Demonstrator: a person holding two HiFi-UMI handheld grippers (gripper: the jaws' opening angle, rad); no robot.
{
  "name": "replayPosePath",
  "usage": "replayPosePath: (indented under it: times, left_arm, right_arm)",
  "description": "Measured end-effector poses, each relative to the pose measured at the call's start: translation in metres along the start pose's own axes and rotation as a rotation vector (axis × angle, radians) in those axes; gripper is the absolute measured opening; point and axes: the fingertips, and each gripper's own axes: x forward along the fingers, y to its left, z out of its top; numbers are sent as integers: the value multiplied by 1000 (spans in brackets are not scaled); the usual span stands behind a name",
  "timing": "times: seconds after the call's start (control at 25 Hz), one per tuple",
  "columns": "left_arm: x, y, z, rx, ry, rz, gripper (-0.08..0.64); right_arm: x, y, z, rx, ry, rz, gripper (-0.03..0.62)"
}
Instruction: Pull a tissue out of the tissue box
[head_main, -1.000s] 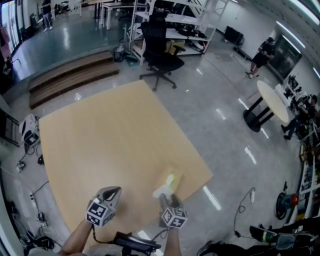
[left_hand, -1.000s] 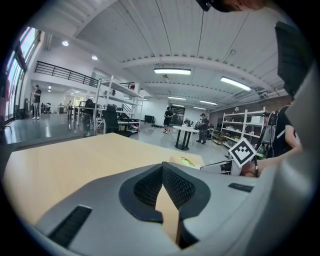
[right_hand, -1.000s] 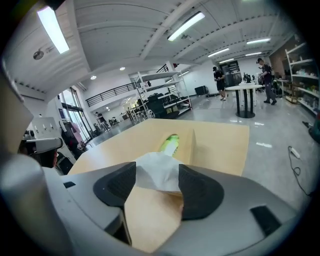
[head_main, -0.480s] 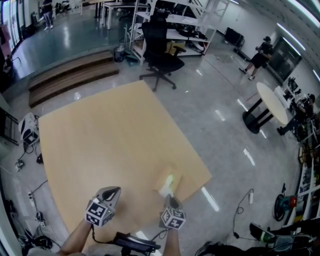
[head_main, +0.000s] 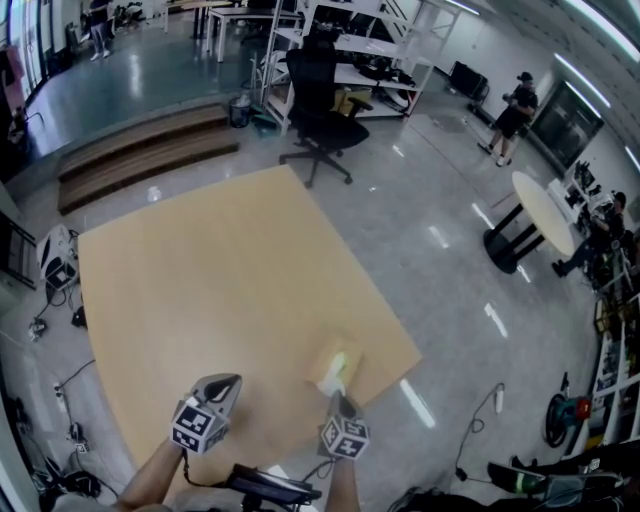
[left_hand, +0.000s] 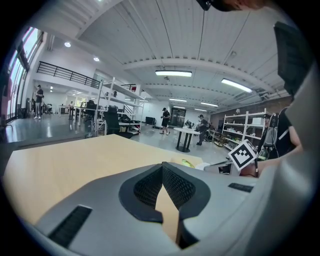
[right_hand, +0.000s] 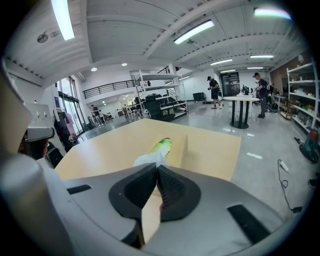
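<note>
The tissue box (head_main: 338, 360) sits on the pale wooden tabletop (head_main: 220, 270), close to the tabletop's near right edge. The box is wood-coloured, with a yellow-green patch round its top slot; any print on it is too small to read. A white tissue (right_hand: 149, 159) stands out of the slot on the near side of the box.

The right gripper (right_hand: 156, 167) reaches toward the box from its near side. Its jaws have just been closing and are now pinched together on the tip of the tissue.

The left gripper (left_hand: 162, 166) hangs over the tabletop well to the left of the box, with its jaws together at the tips and nothing between them.

Each gripper carries a marker cube (head_main: 198, 425) with black-and-white square codes that bear no letters.
</note>
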Motion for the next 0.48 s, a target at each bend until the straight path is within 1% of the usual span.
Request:
replayPosePath:
  times: [0.24, 0.4, 0.48]
  left_arm:
    - [0, 0, 2, -13, -11, 13, 6]
    - [0, 1, 5, -10, -27, 18, 6]
    - [0, 0, 5, -7, -20, 11, 6]
  right_arm:
    - [-1, -1, 9, -15, -22, 3, 5]
    - [-4, 0, 16, -20, -39, 3, 5]
    - [-4, 0, 21, -22, -48, 7, 5]
